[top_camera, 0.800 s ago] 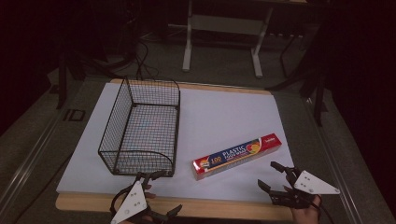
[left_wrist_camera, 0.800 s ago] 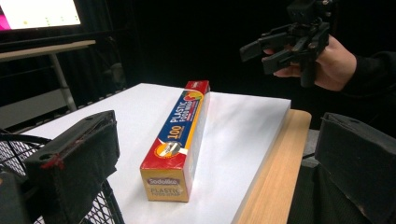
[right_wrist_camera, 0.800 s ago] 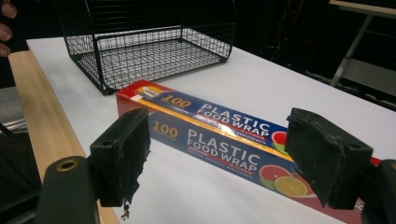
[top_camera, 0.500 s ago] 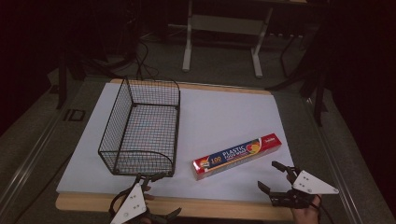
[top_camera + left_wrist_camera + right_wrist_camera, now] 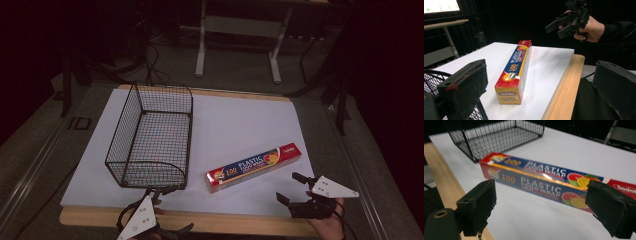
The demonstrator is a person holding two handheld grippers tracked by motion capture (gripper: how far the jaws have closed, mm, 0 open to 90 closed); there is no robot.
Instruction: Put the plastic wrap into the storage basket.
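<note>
high view: right claw (image 5: 296,187) gapes beside plastic wrap box (image 5: 255,166) near basket (image 5: 151,137).

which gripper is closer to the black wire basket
Left. The left gripper sits just off the near end of the black wire basket; the right gripper is beyond the red-and-blue plastic wrap box.

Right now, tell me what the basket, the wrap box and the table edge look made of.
Basket: thin black metal wire, judging by its open grid; probably coated.
Plastic food wrap box: printed cardboard with a slight sheen, sharp folded edges.
Table edge: light wood or wood-look laminate, going by the visible grain; a matte white sheet covers the top.
</note>
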